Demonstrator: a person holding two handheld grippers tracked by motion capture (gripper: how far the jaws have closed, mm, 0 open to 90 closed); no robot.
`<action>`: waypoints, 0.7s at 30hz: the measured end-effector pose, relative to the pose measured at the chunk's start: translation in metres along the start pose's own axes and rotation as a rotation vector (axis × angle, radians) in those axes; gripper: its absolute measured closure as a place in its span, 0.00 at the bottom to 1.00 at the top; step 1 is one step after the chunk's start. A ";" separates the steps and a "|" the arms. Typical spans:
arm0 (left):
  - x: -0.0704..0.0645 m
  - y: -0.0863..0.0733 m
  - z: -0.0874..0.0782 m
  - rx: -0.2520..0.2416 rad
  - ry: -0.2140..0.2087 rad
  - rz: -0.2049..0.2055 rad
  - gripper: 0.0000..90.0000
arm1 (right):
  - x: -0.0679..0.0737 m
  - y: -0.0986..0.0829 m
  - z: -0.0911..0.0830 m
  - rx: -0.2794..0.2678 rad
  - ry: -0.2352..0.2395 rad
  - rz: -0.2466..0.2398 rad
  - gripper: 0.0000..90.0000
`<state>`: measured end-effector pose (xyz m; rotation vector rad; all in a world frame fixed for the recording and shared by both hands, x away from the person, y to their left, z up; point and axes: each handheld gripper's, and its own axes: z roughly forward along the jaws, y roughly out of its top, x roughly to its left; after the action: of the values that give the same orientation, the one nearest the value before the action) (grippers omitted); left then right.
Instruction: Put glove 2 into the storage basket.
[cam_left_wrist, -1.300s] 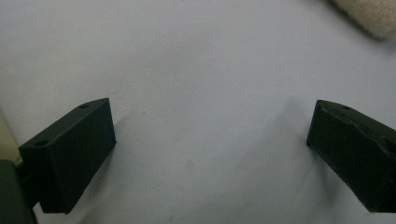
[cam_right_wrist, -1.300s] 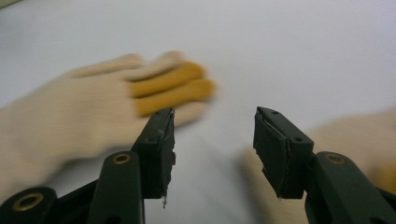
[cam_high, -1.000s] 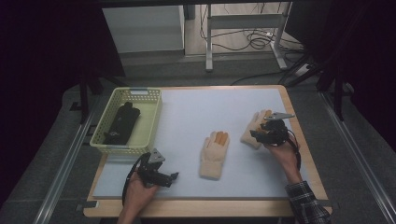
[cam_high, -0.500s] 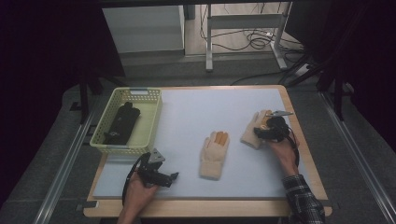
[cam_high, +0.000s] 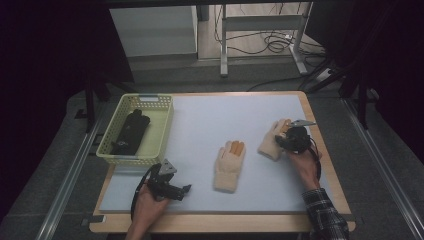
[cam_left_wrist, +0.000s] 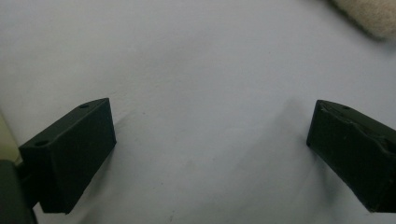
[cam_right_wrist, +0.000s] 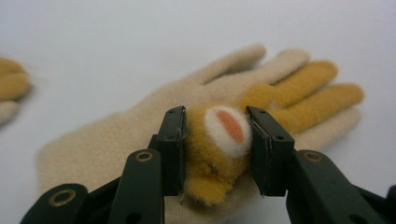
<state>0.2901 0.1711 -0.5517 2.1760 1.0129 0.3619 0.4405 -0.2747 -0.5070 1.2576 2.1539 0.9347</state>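
Note:
Two cream knit gloves with orange fingers lie on the pale mat. One glove (cam_high: 229, 160) is at mid-table. The other glove (cam_high: 271, 139) (cam_right_wrist: 140, 130) lies to the right, under my right gripper (cam_high: 287, 140) (cam_right_wrist: 215, 149). That gripper's jaws are shut on an orange and white fuzzy patch (cam_right_wrist: 219, 140) on the glove's palm. My left gripper (cam_high: 176, 189) (cam_left_wrist: 210, 140) rests low over the mat near the front left, open, nothing between its jaws. A cream edge of the mid-table glove (cam_left_wrist: 369, 14) peeks in at the top right of the left gripper view.
A yellow-green plastic basket (cam_high: 161, 131) stands at the table's left with a black object (cam_high: 131, 131) inside. The mat (cam_high: 220, 115) covers most of the wooden table. Metal rails run along both sides of the table.
My right gripper has shifted slightly toward the front left over the right glove. The left gripper has stayed in place.

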 end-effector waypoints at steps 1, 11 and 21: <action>0.000 0.000 0.000 0.000 0.000 0.000 0.02 | 0.001 0.001 -0.004 -0.009 0.009 -0.001 0.66; 0.000 0.000 0.000 0.000 0.000 -0.001 0.02 | 0.027 0.014 -0.045 -0.070 0.104 -0.038 0.66; 0.000 0.000 0.000 -0.003 0.001 -0.004 0.02 | 0.084 0.025 -0.071 -0.132 0.266 -0.097 0.65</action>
<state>0.2899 0.1709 -0.5518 2.1711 1.0160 0.3627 0.3663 -0.2151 -0.4466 1.0030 2.2856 1.2396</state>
